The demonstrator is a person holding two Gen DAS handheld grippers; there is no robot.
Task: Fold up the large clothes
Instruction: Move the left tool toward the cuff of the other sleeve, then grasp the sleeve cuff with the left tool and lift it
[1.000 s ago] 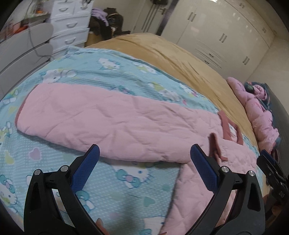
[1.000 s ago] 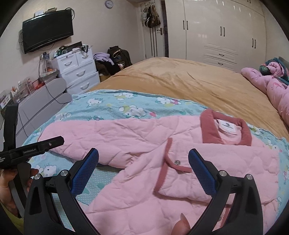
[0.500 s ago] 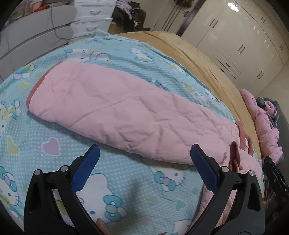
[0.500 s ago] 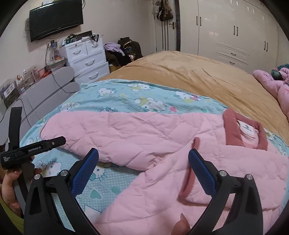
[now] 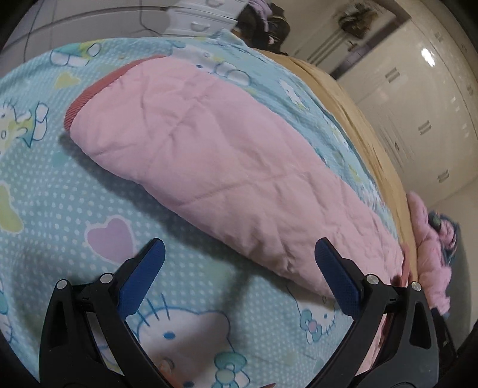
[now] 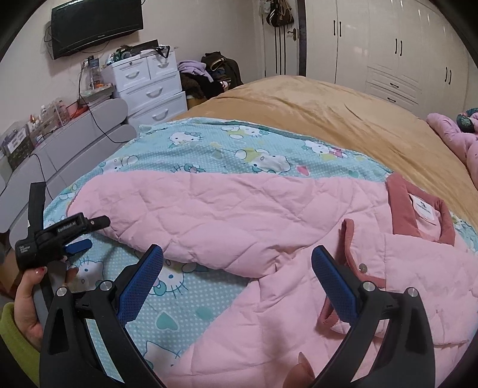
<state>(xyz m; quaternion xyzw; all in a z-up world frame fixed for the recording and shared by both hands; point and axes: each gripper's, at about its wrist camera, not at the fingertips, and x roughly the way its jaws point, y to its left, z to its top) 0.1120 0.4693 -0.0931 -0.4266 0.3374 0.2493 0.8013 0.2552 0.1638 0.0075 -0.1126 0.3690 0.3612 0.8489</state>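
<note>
Bedroom furniture fills the background of the right wrist view: a wall television point(image 6: 97, 25) at upper left, white drawers point(image 6: 149, 86) below it and tall wardrobes point(image 6: 403, 50) at upper right, with a tan bedspread point(image 6: 313, 110) running down to a blue cartoon-print sheet point(image 6: 227, 146) across the middle. On that sheet lies the pink quilted jacket point(image 6: 239, 215), its dark-pink collar point(image 6: 418, 209) at centre right and one sleeve point(image 5: 224, 167) stretched out toward the left of the frame. Over the last second the left gripper point(image 5: 239, 268) has swung away from the jacket's body and dropped lower toward the sleeve, so that the sleeve now fills the left wrist view, with its dark-pink cuff point(image 5: 98, 89) at upper left. The left claw is spread wide and holds nothing, its tips just short of the sleeve's near edge. The right gripper point(image 6: 239, 274) has barely shifted; it hovers over the armpit area, equally wide and empty. This suggests the sleeve fold comes next: the jacket is laid out flat, but no fold is yet made.
</note>
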